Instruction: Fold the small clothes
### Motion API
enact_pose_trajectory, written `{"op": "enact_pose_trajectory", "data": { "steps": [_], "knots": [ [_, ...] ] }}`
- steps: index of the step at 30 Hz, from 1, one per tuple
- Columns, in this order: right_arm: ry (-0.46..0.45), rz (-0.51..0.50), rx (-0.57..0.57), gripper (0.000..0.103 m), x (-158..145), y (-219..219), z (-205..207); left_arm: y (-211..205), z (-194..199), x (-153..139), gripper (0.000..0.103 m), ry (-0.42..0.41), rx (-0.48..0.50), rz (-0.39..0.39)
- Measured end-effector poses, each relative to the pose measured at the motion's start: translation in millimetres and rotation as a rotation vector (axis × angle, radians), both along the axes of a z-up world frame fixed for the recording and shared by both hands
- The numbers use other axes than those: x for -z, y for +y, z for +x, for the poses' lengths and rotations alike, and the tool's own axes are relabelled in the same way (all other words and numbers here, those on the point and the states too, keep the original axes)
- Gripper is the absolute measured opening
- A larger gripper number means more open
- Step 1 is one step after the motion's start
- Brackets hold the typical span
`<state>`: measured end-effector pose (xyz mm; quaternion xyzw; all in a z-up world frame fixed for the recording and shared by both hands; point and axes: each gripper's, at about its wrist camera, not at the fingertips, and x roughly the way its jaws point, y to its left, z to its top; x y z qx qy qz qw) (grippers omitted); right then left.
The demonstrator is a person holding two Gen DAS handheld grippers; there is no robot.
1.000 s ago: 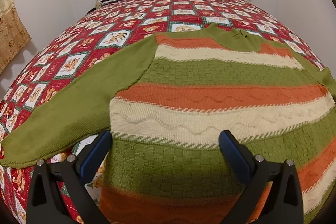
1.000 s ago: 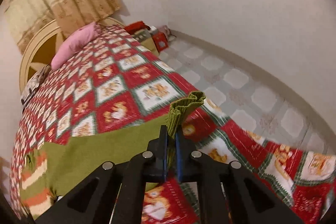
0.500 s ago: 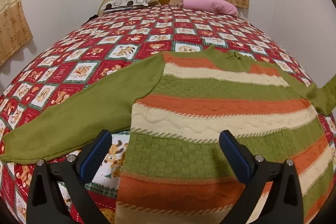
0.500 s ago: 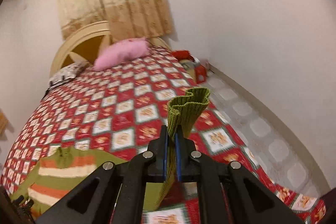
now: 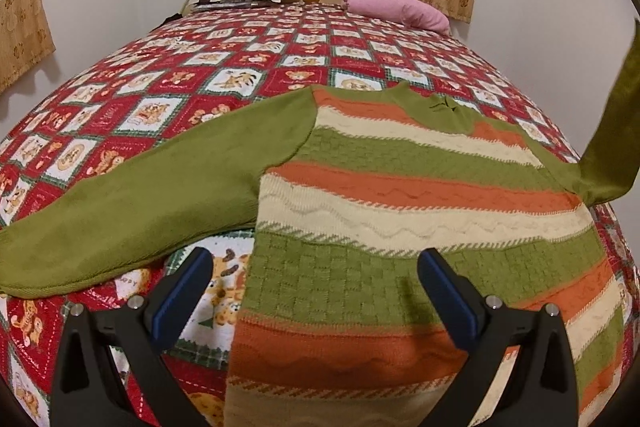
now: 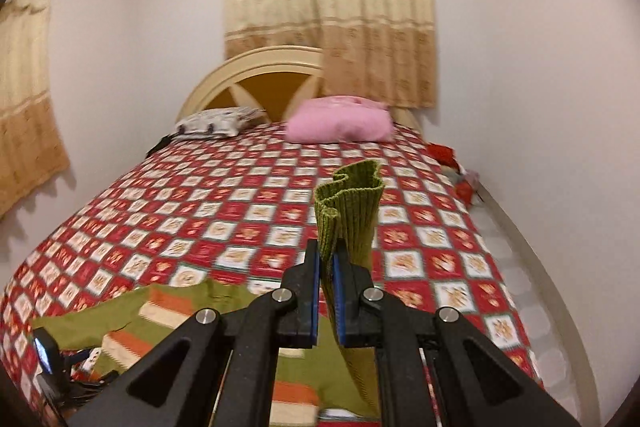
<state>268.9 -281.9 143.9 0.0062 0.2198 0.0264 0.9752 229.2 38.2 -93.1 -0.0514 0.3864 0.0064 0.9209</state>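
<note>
I've raised the right gripper point(image 6: 326, 263), jaws clamped on the sweater's cuff point(image 6: 348, 203), lifting that sleeve clear of the bed point(image 5: 240, 67). The striped sweater point(image 5: 400, 227) lies flat; left gripper point(image 5: 312, 267) hovers with jaws wide, ready for the inward fold.

even, warm indoor light, no glare. soft shadows fall under the left tool point(image 5: 312, 281) on the sweater point(image 5: 420, 211). right view is motion-blurred, most on the bed point(image 6: 240, 211). fisheye bends edges; corners black.

Pink pillow point(image 6: 340, 119) against headboard point(image 6: 256, 75)
</note>
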Motion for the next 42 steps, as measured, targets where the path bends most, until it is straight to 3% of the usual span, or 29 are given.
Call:
{"op": "enact_pose_trajectory", "data": {
  "steps": [4,10,15,20,22,23,24,25,29,33,39,42],
  "knots": [
    [0.016,-0.025,-0.084,0.006,11.5,53.4,14.8,2.9,-0.5,1.9,0.103,-0.001,0.002,-0.023],
    [0.099,-0.008,-0.214,0.006,70.8,139.2,43.5,9.1,-0.6,5.5,0.103,-0.001,-0.009,-0.058],
    [0.223,0.023,-0.285,0.006,164.6,213.9,70.4,8.9,-0.7,7.0,0.103,-0.001,-0.020,-0.057],
    [0.378,0.039,-0.337,0.006,249.2,255.5,90.5,7.7,-0.7,8.9,0.103,0.003,-0.028,-0.044],
    [0.402,0.052,-0.346,0.011,261.9,254.4,89.2,8.5,0.3,10.1,0.103,0.011,-0.030,-0.047],
    [0.417,0.066,-0.359,0.028,262.9,251.6,87.0,9.2,0.9,10.7,0.103,0.015,-0.030,-0.050],
    [0.417,0.075,-0.365,0.051,259.3,246.2,81.9,10.0,1.2,11.3,0.103,0.018,-0.031,-0.055],
    [0.407,0.081,-0.373,0.058,254.4,241.0,75.9,10.3,1.7,11.6,0.103,0.021,-0.032,-0.057],
    [0.338,0.060,-0.349,0.059,223.3,196.9,47.0,11.5,3.7,7.0,0.103,0.034,-0.016,-0.071],
    [0.296,-0.029,-0.235,0.059,209.1,145.7,25.3,9.8,3.8,-23.4,0.103,-0.032,0.004,-0.052],
    [0.323,-0.043,-0.170,0.060,225.6,108.0,7.8,-15.8,30.4,-50.9,0.102,-0.039,0.102,-0.102],
    [0.327,-0.064,-0.157,0.060,239.7,106.5,2.6,-37.2,50.5,-46.0,0.091,-0.017,0.144,-0.084]
  ]
}}
